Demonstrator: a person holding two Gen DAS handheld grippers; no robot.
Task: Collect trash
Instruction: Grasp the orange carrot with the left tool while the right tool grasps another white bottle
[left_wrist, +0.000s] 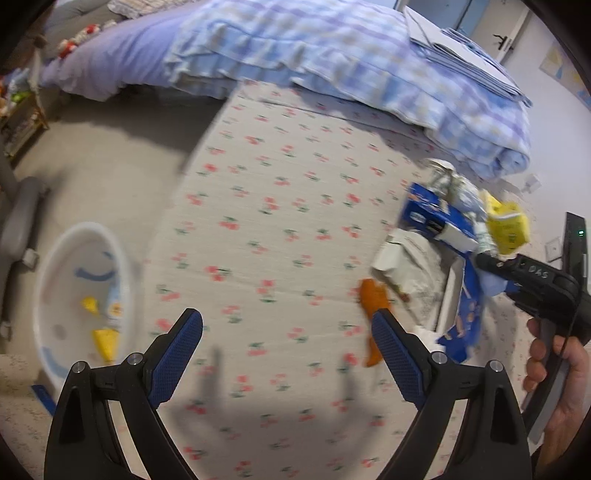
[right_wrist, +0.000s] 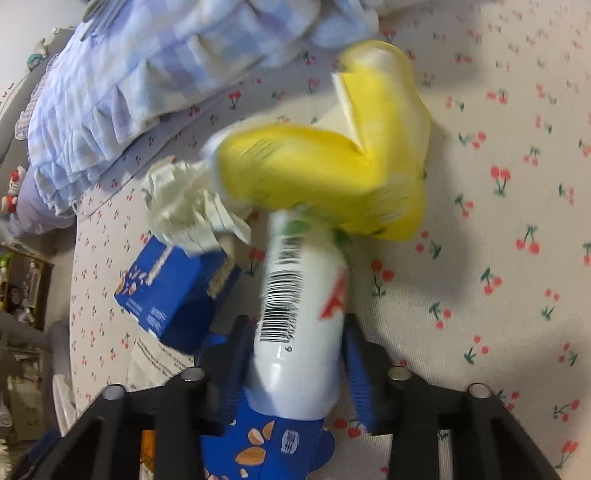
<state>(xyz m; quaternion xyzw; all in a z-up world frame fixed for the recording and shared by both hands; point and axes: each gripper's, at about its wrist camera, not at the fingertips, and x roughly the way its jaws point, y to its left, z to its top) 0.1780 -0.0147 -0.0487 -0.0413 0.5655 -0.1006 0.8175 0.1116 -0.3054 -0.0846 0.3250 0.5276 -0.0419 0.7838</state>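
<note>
Cherry-print bedding (left_wrist: 280, 206) spreads across the mattress in front of us, with a blue checked quilt (left_wrist: 332, 55) bunched along its far edge and grey floor (left_wrist: 103, 158) dropping away on the left. Down on that floor, to the near left, we see a white basin (left_wrist: 48, 280) with yellow scraps (left_wrist: 105, 341) and other bits already lying inside it.

Our left gripper (left_wrist: 286, 343) hangs over bare bedding with its blue-padded fingers spread wide and nothing between them. Just beside its right finger lies an orange wrapper (left_wrist: 373, 302).

Farther right, the trash sits in a heap on the bedding: a blue box (left_wrist: 428, 214), a white carton (left_wrist: 406, 266) and flattened blue cardboard (left_wrist: 465, 314).

Our right gripper (right_wrist: 291, 365) has a white bottle (right_wrist: 299, 332) with a barcode standing between its fingers. The picture is smeared there, so the pads seem to press on the bottle's sides, though we cannot be fully sure of contact on both. Beyond the bottle's far end is a yellow carton (right_wrist: 325, 173), and left of that a crumpled white paper (right_wrist: 184, 210) rests on the blue box. From the left camera, we see the hand (left_wrist: 557, 373) holding this gripper at the right edge.
</note>
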